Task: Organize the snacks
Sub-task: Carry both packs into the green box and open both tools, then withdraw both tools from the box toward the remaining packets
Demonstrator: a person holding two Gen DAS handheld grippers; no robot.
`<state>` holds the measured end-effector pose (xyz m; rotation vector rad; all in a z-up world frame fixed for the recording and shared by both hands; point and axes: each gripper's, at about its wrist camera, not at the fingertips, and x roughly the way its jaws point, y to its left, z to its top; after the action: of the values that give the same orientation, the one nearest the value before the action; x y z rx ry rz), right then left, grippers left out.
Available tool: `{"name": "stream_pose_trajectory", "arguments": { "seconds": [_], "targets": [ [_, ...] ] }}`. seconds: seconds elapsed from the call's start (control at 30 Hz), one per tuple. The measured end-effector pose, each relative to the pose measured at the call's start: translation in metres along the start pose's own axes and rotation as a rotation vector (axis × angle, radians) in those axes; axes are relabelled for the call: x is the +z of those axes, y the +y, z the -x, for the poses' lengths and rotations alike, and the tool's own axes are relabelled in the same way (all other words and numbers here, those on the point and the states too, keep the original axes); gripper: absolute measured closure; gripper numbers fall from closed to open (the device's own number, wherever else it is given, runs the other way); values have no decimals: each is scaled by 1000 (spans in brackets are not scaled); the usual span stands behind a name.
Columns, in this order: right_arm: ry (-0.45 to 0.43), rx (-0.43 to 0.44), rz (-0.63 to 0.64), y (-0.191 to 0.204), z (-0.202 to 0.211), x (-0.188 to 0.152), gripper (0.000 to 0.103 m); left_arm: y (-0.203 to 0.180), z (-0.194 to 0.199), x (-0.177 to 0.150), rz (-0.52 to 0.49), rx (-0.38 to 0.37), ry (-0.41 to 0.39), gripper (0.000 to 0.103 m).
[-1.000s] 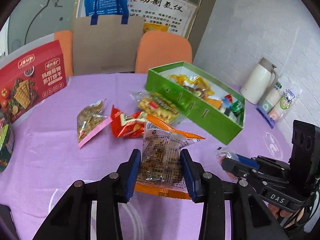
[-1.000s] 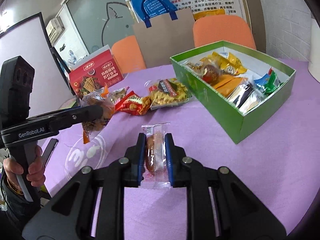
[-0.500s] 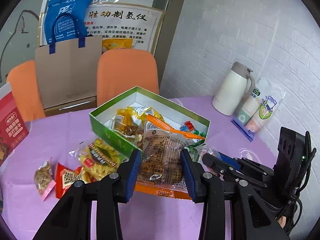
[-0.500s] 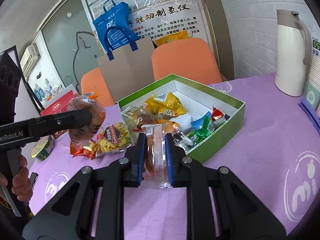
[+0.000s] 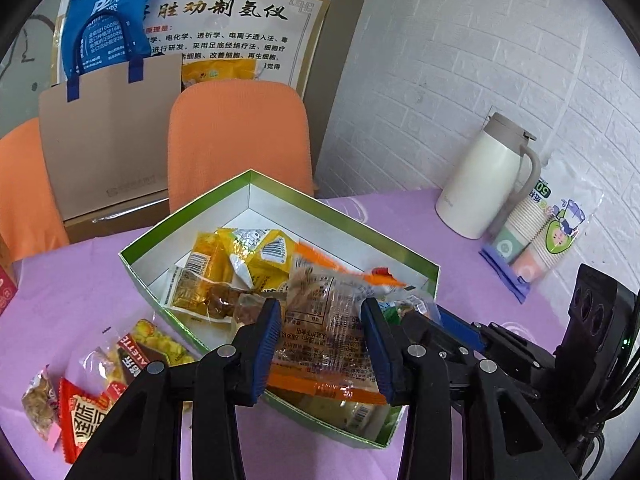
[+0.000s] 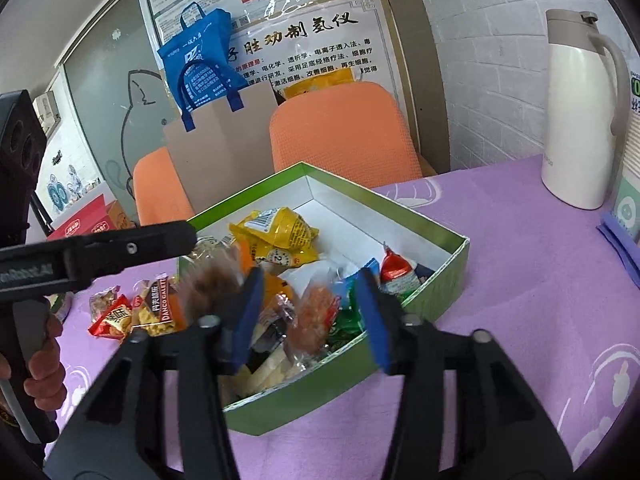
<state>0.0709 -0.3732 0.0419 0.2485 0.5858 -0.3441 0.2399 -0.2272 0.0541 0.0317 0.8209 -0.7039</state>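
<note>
A green box [image 5: 280, 196] [image 6: 420, 216] on the purple table holds several snack packets. My left gripper [image 5: 322, 344] hovers over the box's near side, its blue pads against a clear orange-edged snack pack [image 5: 324, 320]. My right gripper [image 6: 312, 312] is open over the box. A small clear packet with a brown snack [image 6: 316, 316] sits blurred between its spread fingers, apparently loose and falling. The left gripper's arm [image 6: 100, 248] shows at the left of the right wrist view, with the blurred pack [image 6: 212, 280] below its tip.
Loose snacks [image 5: 132, 360] [image 6: 140, 312] lie on the table left of the box. A white thermos [image 5: 488, 180] [image 6: 580, 112] and a sleeve of paper cups [image 5: 536, 232] stand at the right. Orange chairs [image 5: 236, 136] and a paper bag [image 5: 108, 136] are behind.
Both grippers moved in over the green box. My right gripper opened and let go of the small brown snack packet. The left still has the orange-edged pack between its pads.
</note>
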Motion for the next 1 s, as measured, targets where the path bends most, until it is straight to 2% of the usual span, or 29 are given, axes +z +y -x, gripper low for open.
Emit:
{"name": "stream_pose_trajectory", "arguments": {
  "seconds": [0.03,0.07,0.1,0.17,0.33,0.47,0.77,1.0],
  "targets": [
    [-19,-6,9,-1,2,-1,35,2,0,0,3,7,-6,39],
    [-26,-13,17,-1,3,-2,33,5,1,0,17,24,-19,15],
    [-23,-20,19,-2,3,-2,30,8,4,0,35,41,-45,5],
    [-19,-23,7,-4,4,-4,19,14,12,-2,56,48,-94,1],
    [-4,-17,-18,-3,10,-7,18,21,16,-4,71,103,-83,0],
    [-7,-11,-9,6,21,-9,15,25,25,-11,92,105,-81,0],
    [-26,26,5,38,52,-15,12,23,70,-31,79,160,-118,0],
    [-4,82,41,75,59,-29,12,30,104,-55,79,189,-131,0]
  ]
}}
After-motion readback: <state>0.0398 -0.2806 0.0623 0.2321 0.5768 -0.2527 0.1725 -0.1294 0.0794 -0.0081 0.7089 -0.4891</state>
